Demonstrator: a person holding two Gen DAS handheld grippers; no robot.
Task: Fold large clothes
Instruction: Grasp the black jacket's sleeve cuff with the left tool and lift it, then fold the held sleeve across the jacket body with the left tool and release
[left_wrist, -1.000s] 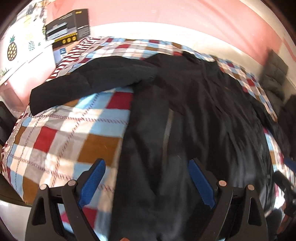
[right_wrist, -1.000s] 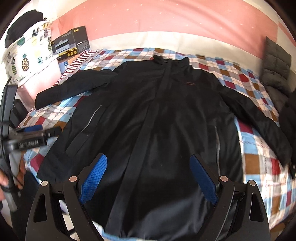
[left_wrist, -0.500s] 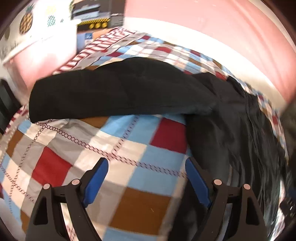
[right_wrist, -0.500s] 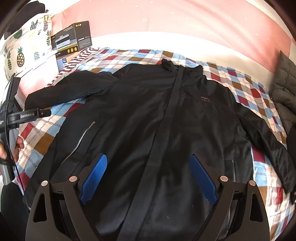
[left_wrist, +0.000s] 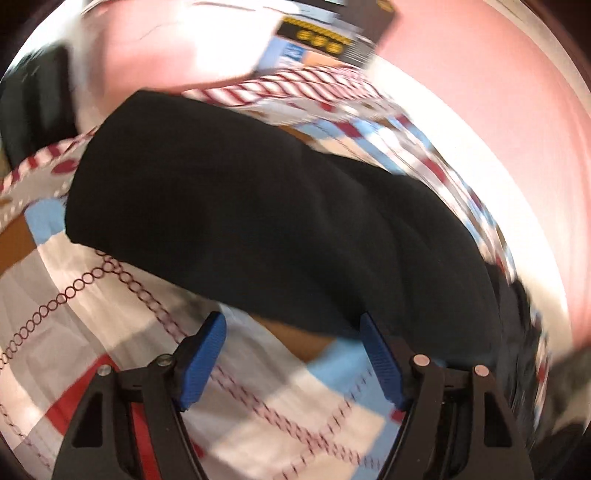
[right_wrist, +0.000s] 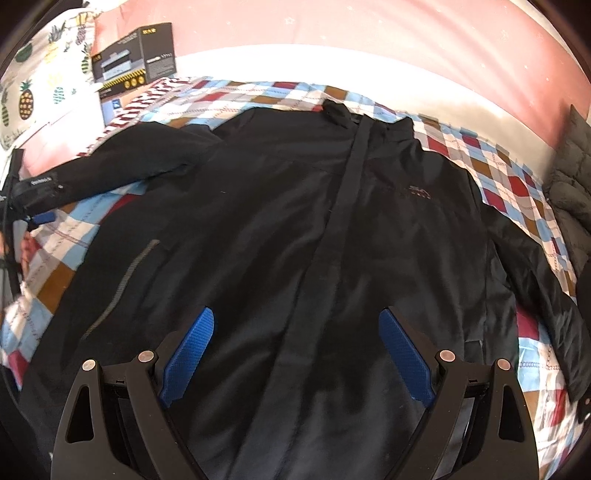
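A black jacket (right_wrist: 295, 236) lies face up and spread flat on a bed under a checked quilt (right_wrist: 509, 177), its collar toward the pink wall and both sleeves stretched out to the sides.

The left tongs (left_wrist: 291, 354) point steeply down at the edge of one sleeve (left_wrist: 258, 214). Their blue pads (left_wrist: 203, 354) are closing, with only quilt and the sleeve's lower edge between them; nothing is pinched. In the right wrist view these tongs (right_wrist: 38, 218) show at the far left edge, beside that sleeve's cuff.

The right tongs (right_wrist: 295, 354) hang tilted downward above the jacket's lower front, straddling the zip placket, jaws spread wide and gripping nothing.

A black printed box (right_wrist: 135, 57) stands beyond the quilt's far corner.
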